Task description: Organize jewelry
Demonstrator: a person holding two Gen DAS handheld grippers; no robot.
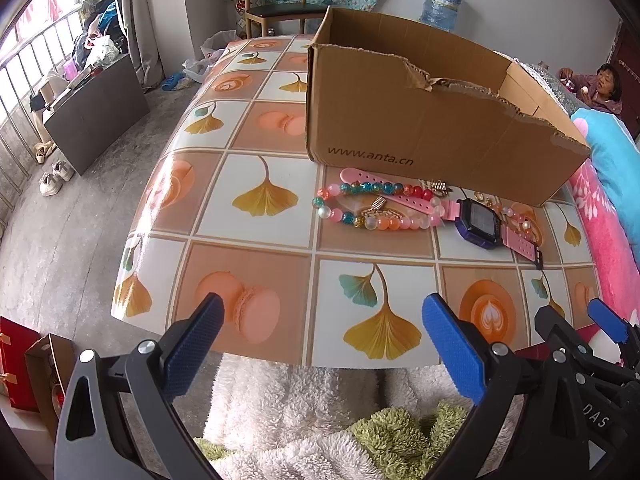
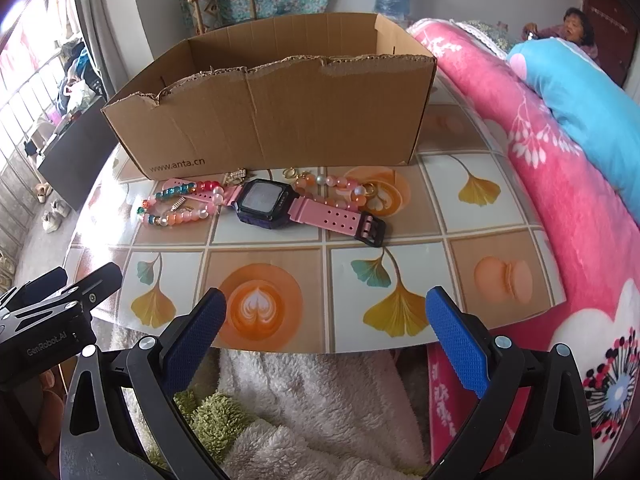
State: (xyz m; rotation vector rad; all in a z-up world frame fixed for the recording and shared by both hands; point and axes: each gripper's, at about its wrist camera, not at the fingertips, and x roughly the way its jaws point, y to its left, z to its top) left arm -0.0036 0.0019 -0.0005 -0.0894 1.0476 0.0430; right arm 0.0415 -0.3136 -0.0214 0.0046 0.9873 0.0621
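Nothing is picked up yet: the left gripper (image 1: 322, 322) and the right gripper (image 2: 326, 316) both hang over the table's near edge, well short of the cardboard box (image 2: 276, 120), each with jaws spread wide and nothing between them. The jewelry lies in a heap just in front of the box: a pink-strapped watch (image 2: 266, 200), a beaded bracelet (image 1: 372, 204) towards the box's left end, a second bead strand (image 2: 340, 190) behind the watch, and what look like small gold earrings, too small to be sure. Judging by this, the task is at its opening reach, and the next move calls for one gripper to go forward, single out one piece from the tangle, probably the watch, and lift it over the box's torn front wall.
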